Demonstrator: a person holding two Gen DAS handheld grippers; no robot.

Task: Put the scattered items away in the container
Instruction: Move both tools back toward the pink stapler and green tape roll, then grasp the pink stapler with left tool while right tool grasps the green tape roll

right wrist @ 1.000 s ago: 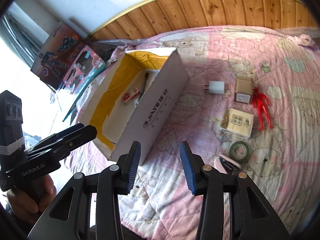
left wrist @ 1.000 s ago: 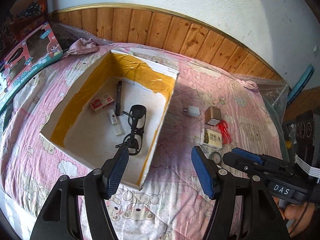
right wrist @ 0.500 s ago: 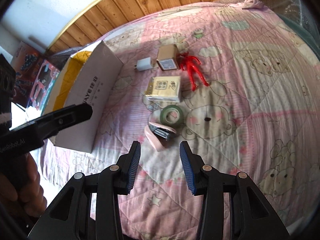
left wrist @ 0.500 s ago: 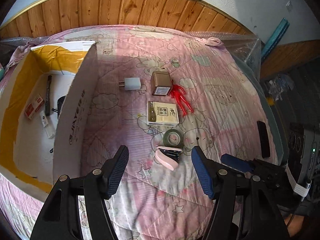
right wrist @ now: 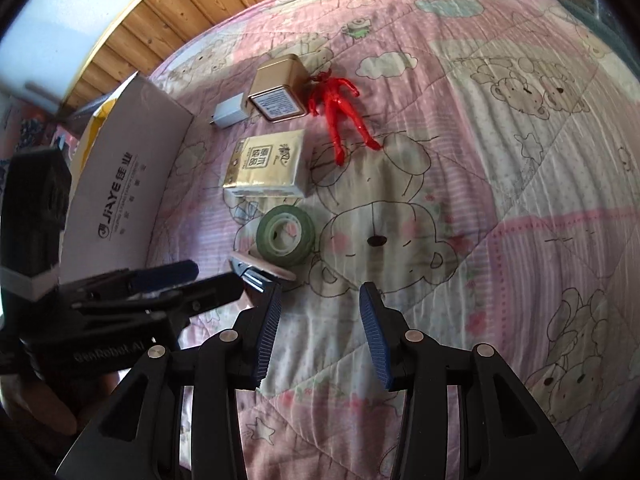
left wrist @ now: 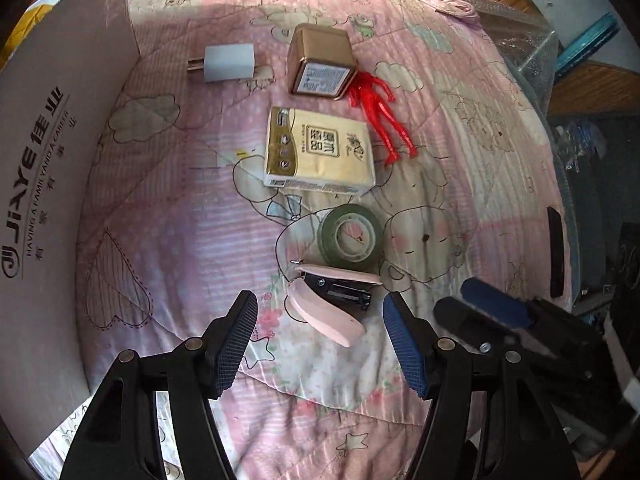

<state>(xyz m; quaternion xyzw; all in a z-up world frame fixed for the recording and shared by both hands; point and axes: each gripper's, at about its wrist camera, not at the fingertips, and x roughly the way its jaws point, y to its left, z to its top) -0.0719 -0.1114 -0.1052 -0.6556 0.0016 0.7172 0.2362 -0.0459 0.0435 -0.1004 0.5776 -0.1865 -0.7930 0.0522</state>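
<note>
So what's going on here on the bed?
A person is tidying small items into the cardboard box. Both tongs are open and empty. The left tongs sit around the pink stapler, likely the next pick. The tape roll, tissue pack, tin, charger and red figure lie on the quilt.

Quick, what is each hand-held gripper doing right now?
Left hand-held gripper: open, empty, pink plastic stapler just ahead.
Right hand-held gripper: open, empty.

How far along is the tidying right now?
Not finished. Nothing is in hand: the left gripper and right gripper are open. Six items lie on the quilt outside the box: stapler, tape, tissues, tin, charger, red figure.
</note>
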